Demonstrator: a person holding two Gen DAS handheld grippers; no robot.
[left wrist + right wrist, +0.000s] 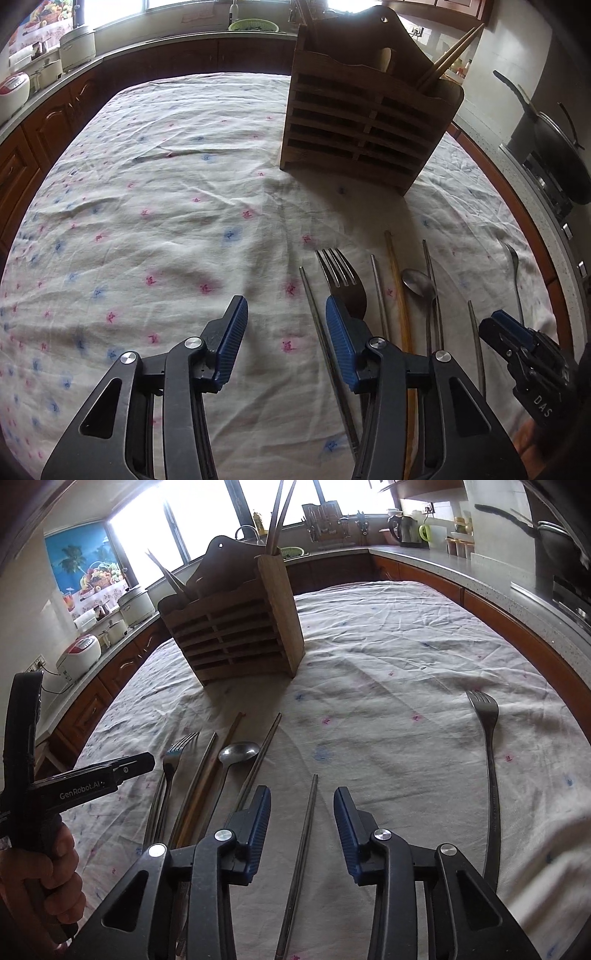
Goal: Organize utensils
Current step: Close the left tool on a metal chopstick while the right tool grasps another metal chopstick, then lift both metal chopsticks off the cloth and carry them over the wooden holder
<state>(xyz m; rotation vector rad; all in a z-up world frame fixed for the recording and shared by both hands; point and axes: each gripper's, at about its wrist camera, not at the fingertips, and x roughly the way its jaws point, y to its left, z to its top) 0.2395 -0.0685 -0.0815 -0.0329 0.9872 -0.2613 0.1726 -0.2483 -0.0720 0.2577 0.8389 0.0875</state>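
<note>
One metal chopstick (304, 853), between right hand-held gripper (302, 814) fingers

Left claw (286, 317) and right claw (302, 808) both gape wide, empty.

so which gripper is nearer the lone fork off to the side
Right. The right gripper is open just left of the lone fork, with one chopstick between its fingers. The left gripper sits beyond the other utensils, farther away.

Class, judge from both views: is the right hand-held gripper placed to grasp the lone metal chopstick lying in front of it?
Probably yes. The right hand-held gripper is open, the metal chopstick lies between its fingers, and nothing blocks it.
</note>
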